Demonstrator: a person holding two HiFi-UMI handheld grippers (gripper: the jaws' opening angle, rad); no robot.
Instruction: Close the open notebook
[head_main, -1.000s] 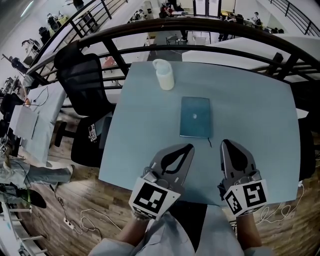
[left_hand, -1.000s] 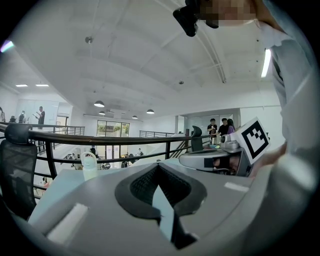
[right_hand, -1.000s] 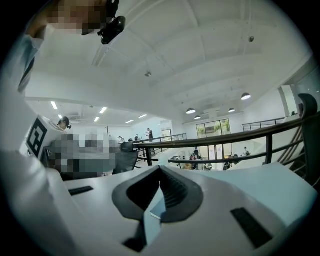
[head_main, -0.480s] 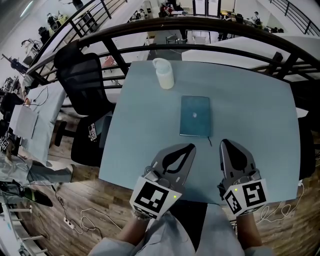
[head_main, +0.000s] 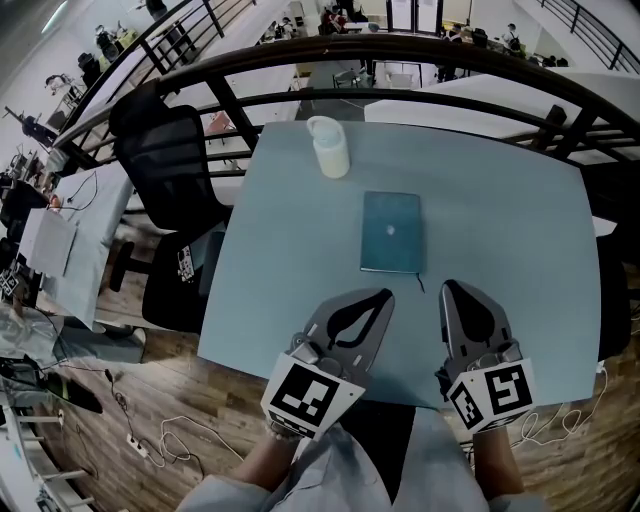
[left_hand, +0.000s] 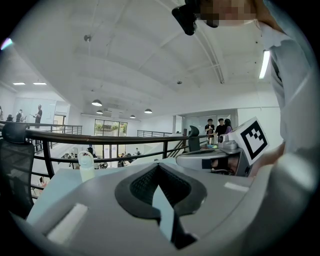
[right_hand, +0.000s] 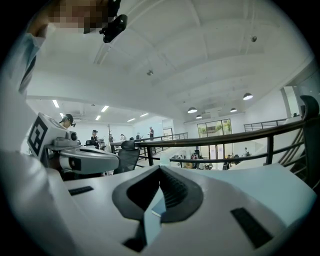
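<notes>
Notebook (head_main: 390, 233), teal-covered, lies flat with its cover shut near the middle of the pale blue table (head_main: 500, 190), its long sides running away from the person. A small pale mark sits at the centre of the cover, and a thin dark strand pokes out at the near right corner. Nothing touches it.

Both tools hover over the table's near edge, short of the book and apart from it. The left gripper (head_main: 378, 296) has its jaws pressed together with nothing between them; its own view shows only the tabletop through the gap behind the tips. The right gripper (head_main: 449, 287) is likewise pressed closed and empty, its tips pointing just past the book's near right corner.

Farther back on the left, well apart from the book, stands a white bottle (head_main: 328, 148). A black office chair (head_main: 165, 170) stands beside the table's left edge, and a dark railing (head_main: 400, 48) curves behind the far edge.
</notes>
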